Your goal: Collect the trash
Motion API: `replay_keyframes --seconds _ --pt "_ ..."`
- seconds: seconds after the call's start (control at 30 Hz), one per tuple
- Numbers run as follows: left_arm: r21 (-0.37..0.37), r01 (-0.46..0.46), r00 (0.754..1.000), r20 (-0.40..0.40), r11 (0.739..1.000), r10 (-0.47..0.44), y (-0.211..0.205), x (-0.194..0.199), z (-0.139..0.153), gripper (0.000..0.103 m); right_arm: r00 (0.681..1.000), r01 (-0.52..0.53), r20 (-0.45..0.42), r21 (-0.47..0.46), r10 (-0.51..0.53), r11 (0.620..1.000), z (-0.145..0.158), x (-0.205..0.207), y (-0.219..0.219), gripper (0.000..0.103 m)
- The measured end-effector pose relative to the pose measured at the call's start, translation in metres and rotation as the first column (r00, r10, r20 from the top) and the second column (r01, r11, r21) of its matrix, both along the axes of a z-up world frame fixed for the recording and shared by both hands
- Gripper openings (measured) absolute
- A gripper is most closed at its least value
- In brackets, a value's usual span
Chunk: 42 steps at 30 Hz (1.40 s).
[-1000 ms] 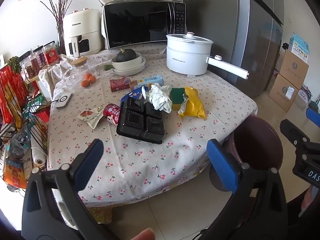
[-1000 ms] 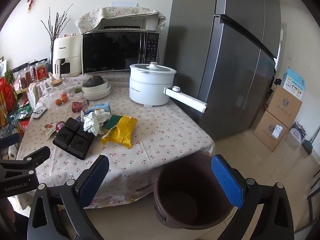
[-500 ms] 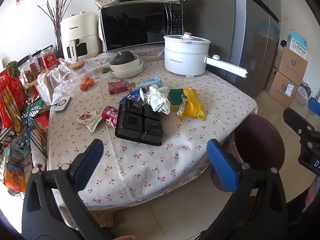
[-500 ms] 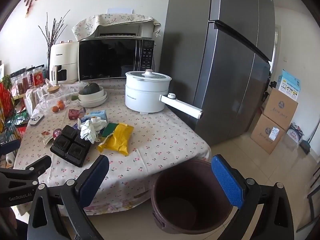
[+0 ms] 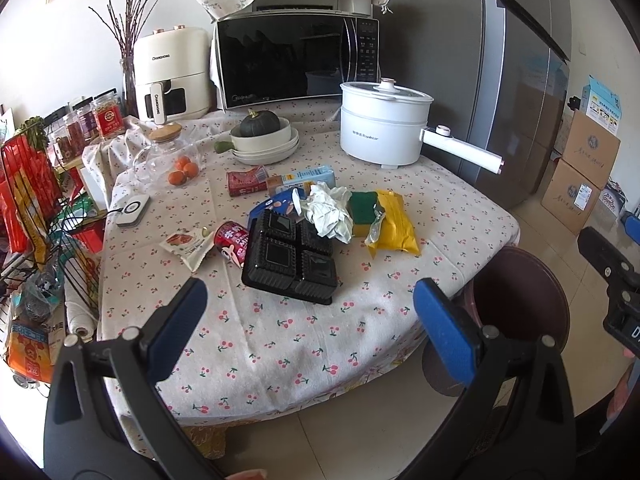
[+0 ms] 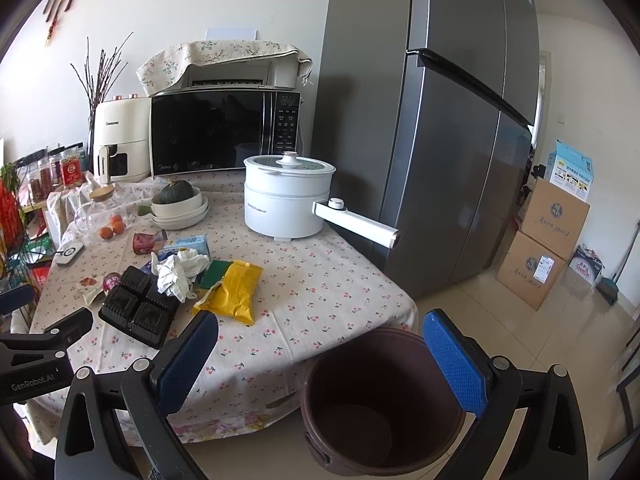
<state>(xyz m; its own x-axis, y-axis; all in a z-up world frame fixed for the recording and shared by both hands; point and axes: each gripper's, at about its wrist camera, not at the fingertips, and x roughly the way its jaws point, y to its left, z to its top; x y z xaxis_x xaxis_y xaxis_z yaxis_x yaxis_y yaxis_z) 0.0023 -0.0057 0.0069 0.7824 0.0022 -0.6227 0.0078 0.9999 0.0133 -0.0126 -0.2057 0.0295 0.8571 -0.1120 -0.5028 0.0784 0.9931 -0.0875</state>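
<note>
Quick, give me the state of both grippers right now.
Left gripper: open, holding nothing, short of the table.
Right gripper: open, holding nothing, above the brown bin.

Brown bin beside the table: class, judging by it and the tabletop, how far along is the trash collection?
Done: nothing; the brown bin looks empty. In hand: nothing; left gripper and right gripper are open, short of the table. Left: black tray, crumpled tissue, yellow packet and the small wrappers all lie on the tablecloth.
</note>
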Motion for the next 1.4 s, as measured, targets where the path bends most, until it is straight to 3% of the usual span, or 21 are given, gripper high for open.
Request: replay_keyframes --seconds 1.4 --pt "-0.005 0.001 1.000 -0.003 1.000 -0.001 0.0029 -0.0014 0.0007 0.102 1.000 0.005 -0.013 0.005 -0.005 1.000 -0.0079 0.0025 0.0032 0.103"
